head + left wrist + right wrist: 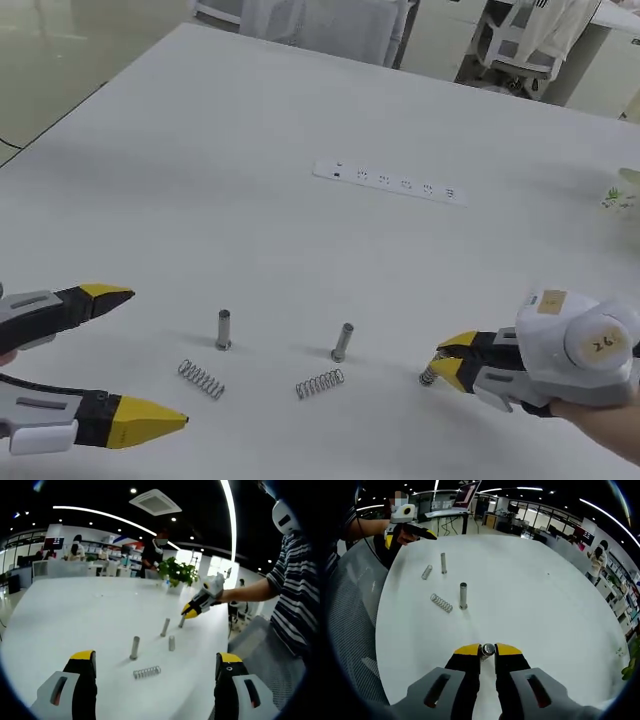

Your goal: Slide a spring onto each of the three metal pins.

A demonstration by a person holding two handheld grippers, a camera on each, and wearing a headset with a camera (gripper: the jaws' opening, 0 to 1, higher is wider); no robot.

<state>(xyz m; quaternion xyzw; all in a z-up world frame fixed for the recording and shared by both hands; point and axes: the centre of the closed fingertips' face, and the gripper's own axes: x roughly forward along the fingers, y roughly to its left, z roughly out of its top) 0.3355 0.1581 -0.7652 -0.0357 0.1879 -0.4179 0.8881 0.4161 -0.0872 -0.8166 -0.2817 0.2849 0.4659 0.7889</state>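
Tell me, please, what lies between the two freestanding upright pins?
Bare table, in the head view, between the left pin and the middle pin; the left spring and middle spring lie nearer the person.

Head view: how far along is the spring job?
Done: nothing confirmed. Left grey metal pin and middle grey metal pin stand bare, two coiled wire springs loose beside them. In hand: right hand-held gripper shut on third metal pin; spring on it unclear. Left hand-held gripper open. To do: at least two springs.
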